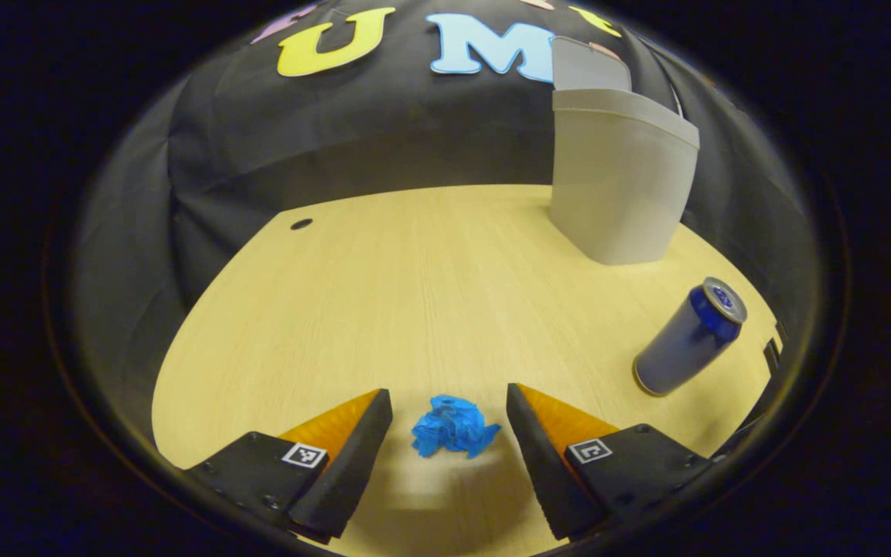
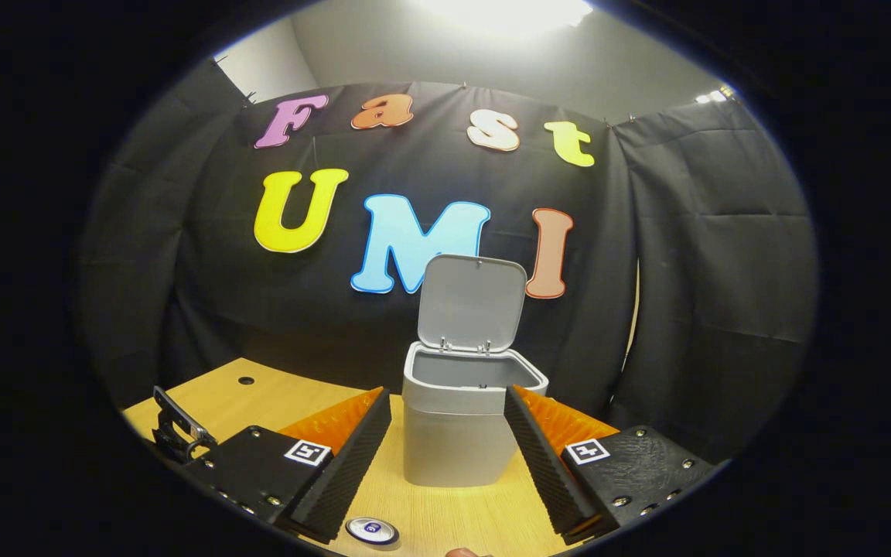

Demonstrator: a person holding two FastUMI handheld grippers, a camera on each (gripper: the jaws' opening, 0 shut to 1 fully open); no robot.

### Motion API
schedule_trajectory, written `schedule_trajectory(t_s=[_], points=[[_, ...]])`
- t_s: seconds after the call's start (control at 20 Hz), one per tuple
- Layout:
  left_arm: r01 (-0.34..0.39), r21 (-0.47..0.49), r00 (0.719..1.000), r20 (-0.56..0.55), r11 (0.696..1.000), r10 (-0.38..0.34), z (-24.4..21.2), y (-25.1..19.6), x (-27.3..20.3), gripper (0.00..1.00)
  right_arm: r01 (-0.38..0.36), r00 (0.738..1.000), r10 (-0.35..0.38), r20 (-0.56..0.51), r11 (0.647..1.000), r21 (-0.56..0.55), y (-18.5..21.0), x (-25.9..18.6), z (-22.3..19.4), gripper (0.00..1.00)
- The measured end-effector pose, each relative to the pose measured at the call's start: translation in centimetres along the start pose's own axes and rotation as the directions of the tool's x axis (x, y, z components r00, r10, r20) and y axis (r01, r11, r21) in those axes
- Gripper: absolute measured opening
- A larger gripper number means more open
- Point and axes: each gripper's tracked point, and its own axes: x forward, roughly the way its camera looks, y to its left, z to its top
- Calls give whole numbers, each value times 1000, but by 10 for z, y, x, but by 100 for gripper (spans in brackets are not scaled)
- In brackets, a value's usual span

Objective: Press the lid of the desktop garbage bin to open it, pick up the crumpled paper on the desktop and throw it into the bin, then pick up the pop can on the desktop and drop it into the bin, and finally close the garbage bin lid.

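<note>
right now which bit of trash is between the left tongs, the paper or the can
The blue crumpled paper lies between the open left tongs. The blue pop can stands off to the side, nearer the bin.

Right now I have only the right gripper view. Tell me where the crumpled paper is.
Observer: The crumpled paper lies on the table, between the open fingers of the left tongs, touching neither.
Operator: Now give me the pop can's pose.
Observer: The pop can stands upright on the table, apart from the bin and off to one side of the paper.
</note>
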Motion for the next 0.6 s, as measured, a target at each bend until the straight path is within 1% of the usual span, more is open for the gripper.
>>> schedule_trajectory(t_s=[0.15,0.3,0.35,0.45,0.5,0.6], points=[[-15,-1,1000,-13,1000,15,-8,-1,2,99,-30,1000,30,-9,999,-13,2,-3,-5,94],[-30,3,999,-30,1000,30,-15,-2,6,99,-35,999,35,-13,999,-8,-4,-5,-7,95],[-33,7,999,-32,999,33,-17,-2,8,94,-36,999,36,-14,999,0,-6,-6,-7,95],[-39,13,998,-39,999,40,-19,-1,9,88,-32,999,33,-16,999,10,-11,-7,-9,94],[-44,16,998,-41,999,45,-20,-1,10,82,-29,999,29,-15,999,13,-14,-8,-10,95],[-48,19,998,-51,999,49,-24,0,11,80,-22,1000,22,-15,1000,17,-20,-9,-11,95]])
